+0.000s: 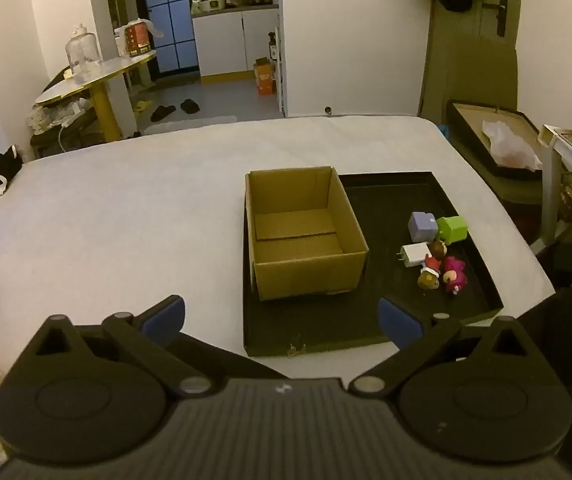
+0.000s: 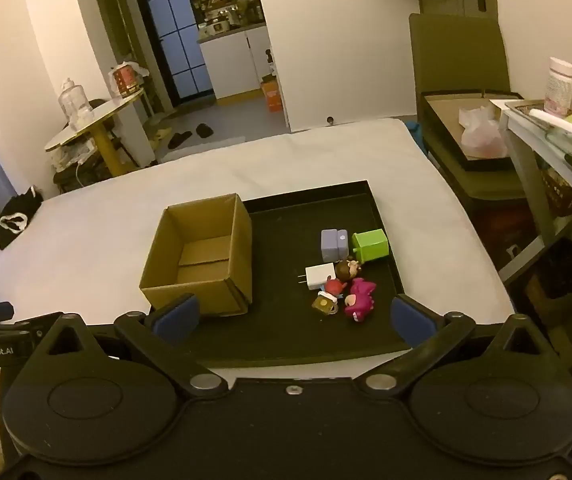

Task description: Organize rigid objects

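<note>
both blue-padded fingers (image 1: 166,316) of the left gripper (image 1: 282,320) are seen spread wide with nothing between them, hovering above the near edge of a black tray (image 1: 425,184) that is laid on a white-covered surface (image 1: 106,220). in the left wrist view an open cardboard box (image 1: 305,276) is seen standing on the tray's left part, empty, directly ahead of the gripper. a cluster of small things is gathered on the tray's right part: a lavender block (image 1: 421,226), a green cube (image 1: 453,230), a white charger (image 1: 413,255), a brown round figure (image 1: 438,249), a red-capped figure (image 1: 429,274) and a magenta toy (image 1: 454,274), packed close or touching. a round side table (image 1: 86,80) with a clear jar (image 1: 82,50) is seen across the room. in the right wrist view the right gripper (image 2: 291,318) is likewise released, its pads (image 2: 411,318) wide apart and empty, held over the tray's (image 2: 325,196) near part. the box (image 2: 202,264) is seen to the left and the toy cluster lies just ahead between the pads, the magenta toy (image 2: 359,298) nearest, unobstructed. a dark green chair (image 2: 457,56) is seen beyond the surface's far right corner.
</note>
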{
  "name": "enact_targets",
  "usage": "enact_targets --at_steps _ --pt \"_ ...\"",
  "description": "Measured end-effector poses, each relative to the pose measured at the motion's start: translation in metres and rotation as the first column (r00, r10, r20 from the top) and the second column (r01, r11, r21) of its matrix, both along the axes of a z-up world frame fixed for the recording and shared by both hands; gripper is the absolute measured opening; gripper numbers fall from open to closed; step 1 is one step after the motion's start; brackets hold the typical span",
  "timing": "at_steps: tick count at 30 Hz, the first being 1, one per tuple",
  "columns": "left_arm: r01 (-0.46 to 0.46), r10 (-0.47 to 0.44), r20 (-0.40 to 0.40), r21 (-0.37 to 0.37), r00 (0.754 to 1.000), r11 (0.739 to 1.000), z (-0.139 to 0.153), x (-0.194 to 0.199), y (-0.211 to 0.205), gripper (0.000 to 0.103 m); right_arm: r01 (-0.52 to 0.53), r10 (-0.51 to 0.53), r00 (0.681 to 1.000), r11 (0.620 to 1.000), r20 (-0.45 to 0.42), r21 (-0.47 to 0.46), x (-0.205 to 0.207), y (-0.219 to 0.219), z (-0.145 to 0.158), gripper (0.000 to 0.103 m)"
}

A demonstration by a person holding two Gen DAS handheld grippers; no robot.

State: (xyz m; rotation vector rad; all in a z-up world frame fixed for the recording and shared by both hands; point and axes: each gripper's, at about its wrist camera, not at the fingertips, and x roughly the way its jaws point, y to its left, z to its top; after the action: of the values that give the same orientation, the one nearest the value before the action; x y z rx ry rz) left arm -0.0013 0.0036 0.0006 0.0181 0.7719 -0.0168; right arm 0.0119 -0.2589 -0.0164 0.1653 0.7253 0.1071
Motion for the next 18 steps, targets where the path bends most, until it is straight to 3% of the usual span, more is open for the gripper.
enact_targets --at_steps 8,18 --pt "0.007 -0.007 -0.017 0.041 1.000 0.999 -0.003 -0.001 -0.010 0.102 -0.010 0.010 1.000 1.000 -0.006 -0.019 -0.004 0.002 0.002 0.103" --pt "0.040 -0.040 0.001 0.004 0.999 0.999 0.010 -0.005 -0.014 0.102 -0.019 0.020 1.000 1.000 0.010 -0.020 -0.009 0.003 0.011 0.103"
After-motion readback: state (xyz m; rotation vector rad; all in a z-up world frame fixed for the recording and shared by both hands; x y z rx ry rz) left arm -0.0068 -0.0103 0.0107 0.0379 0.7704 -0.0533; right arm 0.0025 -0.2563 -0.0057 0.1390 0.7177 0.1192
